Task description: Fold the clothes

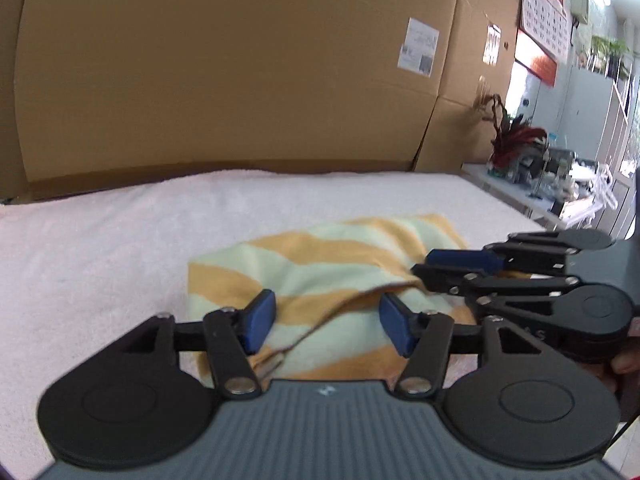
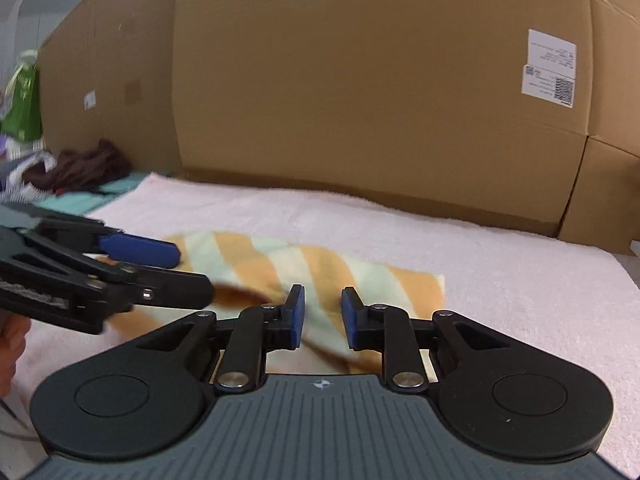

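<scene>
Cloth: striped garment [image 1: 320, 276], soft knit, orange and pale green bands, folded into a rough oblong, one flap edge curling over its near side; it lies mid-towel.
Towel: white terry towel [image 1: 120, 240], nubbly pile, flat under the garment.
Left gripper: left gripper [image 1: 328, 322], black linkages, blue ribbed pads, jaws apart above the garment's near edge, gripping nothing.
Right gripper: right gripper [image 2: 322, 316], same build, narrow gap between pads, nothing pinched; in the left view it sits at 3 o'clock.
Backdrop: cardboard [image 2: 360, 80], smooth brown panels, at 12 o'clock.
</scene>
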Motion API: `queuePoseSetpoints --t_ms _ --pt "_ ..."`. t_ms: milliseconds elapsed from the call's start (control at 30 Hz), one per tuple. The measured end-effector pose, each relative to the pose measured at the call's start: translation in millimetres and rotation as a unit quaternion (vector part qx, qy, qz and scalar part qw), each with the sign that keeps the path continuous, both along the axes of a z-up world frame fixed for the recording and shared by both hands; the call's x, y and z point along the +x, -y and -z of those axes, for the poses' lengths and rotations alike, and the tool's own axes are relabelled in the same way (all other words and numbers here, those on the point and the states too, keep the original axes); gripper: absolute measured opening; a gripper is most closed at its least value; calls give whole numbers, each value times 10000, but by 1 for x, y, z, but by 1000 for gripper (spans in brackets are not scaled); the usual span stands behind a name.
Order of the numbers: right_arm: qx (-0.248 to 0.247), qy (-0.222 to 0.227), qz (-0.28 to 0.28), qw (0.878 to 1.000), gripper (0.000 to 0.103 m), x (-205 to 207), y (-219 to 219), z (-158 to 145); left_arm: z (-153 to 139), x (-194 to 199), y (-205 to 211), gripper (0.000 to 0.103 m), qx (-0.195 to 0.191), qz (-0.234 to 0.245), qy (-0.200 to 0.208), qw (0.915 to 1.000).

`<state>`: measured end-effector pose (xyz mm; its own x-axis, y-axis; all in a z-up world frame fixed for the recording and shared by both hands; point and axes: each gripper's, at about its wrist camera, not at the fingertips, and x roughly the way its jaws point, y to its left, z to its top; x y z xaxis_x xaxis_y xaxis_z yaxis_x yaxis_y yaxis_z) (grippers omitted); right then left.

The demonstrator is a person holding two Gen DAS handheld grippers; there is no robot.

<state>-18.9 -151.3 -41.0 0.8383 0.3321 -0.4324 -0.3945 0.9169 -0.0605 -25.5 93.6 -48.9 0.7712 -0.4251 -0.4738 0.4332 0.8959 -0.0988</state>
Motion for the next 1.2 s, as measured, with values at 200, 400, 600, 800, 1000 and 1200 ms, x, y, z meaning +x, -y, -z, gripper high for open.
queuePoseSetpoints --t_ms 200,400,600,800,1000,1200 --pt "-108 18 -30 9999 23 -14 15 -2 -1 -14 -2 67 329 277 233 9988" --pt "668 -37 -12 9978 24 -12 4 -7 2 -13 -1 76 355 339 324 9983" --pt "731 -114 -39 9972 24 -15 10 -16 -23 -8 -20 78 -437 374 369 9977" --pt "962 179 465 9941 24 39 7 -34 -39 45 -15 78 -815 -463 200 9954" --pt "1073 -801 885 9870 23 67 25 4 3 68 -3 71 -138 -374 -322 9987" --pt "1438 -539 850 9845 30 36 35 -11 3 62 1 74 190 -328 -171 9991"
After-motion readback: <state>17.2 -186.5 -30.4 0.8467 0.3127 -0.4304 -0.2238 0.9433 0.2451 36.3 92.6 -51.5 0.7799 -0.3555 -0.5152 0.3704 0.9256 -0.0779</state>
